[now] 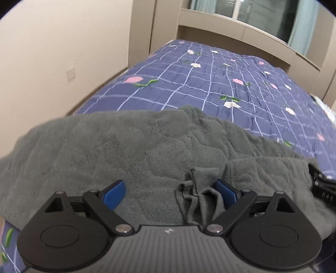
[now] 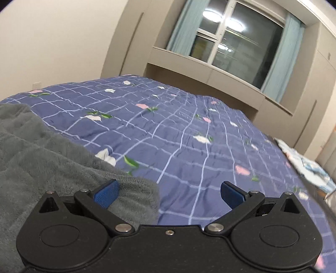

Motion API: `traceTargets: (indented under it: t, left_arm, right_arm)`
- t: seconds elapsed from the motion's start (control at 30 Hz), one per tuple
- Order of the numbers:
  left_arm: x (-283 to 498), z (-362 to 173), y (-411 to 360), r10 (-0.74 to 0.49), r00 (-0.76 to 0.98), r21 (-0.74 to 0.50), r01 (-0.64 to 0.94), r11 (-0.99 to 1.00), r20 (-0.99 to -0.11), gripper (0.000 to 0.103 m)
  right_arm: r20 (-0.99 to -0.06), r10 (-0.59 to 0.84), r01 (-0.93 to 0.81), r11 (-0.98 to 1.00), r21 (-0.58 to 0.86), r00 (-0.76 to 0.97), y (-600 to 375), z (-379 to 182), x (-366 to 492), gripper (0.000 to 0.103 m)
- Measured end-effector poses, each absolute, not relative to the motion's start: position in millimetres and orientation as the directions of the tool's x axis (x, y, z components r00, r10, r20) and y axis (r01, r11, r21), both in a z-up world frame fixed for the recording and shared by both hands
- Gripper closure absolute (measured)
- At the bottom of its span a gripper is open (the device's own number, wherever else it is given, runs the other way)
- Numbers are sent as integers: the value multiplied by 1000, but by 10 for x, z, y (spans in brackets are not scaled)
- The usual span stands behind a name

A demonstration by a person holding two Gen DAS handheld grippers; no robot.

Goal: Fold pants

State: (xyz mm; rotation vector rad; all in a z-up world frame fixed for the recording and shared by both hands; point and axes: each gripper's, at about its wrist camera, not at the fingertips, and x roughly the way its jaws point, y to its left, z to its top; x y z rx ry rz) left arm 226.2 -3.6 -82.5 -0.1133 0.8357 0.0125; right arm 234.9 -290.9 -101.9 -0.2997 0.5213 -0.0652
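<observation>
Both claws spread, pinching nothing: left gripper (image 1: 171, 194) over the grey fleece pants (image 1: 117, 147) on the bed's (image 1: 210, 84) near edge, right gripper (image 2: 169, 194) at their right hem; soft, limp, light, non-slip, so pinch hem corners.

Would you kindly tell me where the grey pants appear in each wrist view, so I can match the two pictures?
Left wrist: grey pants span the lower middle, between the open jaws.
Right wrist: they fill the lower left, under the left finger.
Shared landmark: the window beyond the bed.
</observation>
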Motion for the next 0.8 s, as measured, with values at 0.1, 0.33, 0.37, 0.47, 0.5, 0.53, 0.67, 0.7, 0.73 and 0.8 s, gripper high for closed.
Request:
traceTargets:
  t: [0.1,0.33,0.37,0.47,0.5,0.53,0.67,0.7,0.73,0.8]
  left_arm:
    - [2254,-872,-99,-11,685,-63,-51,997,-729,6]
    - [2259,-738,0,-65,672,-109,-23,994,-738,1]
    - [2247,-708,45,-77,664,-124,-23,992,-743,1]
    - [2127,-636,100,-87,656,-126,-12,992,-750,1]
    - [2066,-620,100,-88,660,-119,-2,993,-746,1]
    - [2001,-611,94,-89,663,-111,10,994,-743,1]
    - [1856,-664,62,-69,662,-76,19,997,-746,1]
    - [1847,-682,54,-67,662,-70,22,997,-746,1]
    - [1837,-696,40,-64,665,-62,26,998,-744,1]
    - [1822,-721,16,-61,674,-49,37,998,-736,0]
  right_arm:
    - [-461,-150,13,958,-287,874,-2890,-1085,2320,1]
    - [-437,-165,28,953,-302,884,-2868,-1041,2275,1]
    - [-433,-167,34,954,-298,886,-2869,-980,2237,1]
    - [-429,-127,20,969,-245,895,-2789,-803,2005,1]
    - [-427,-91,-4,976,-216,900,-2734,-752,1906,1]
    - [-428,-60,-31,979,-201,902,-2668,-712,1807,0]
    - [-467,18,-137,965,-223,884,-2351,-728,1496,1]
    - [-484,17,-146,962,-230,875,-2293,-769,1460,1]
    - [-495,0,-136,962,-237,869,-2244,-838,1426,1]
    - [-482,-37,-80,972,-221,876,-2197,-956,1372,1]
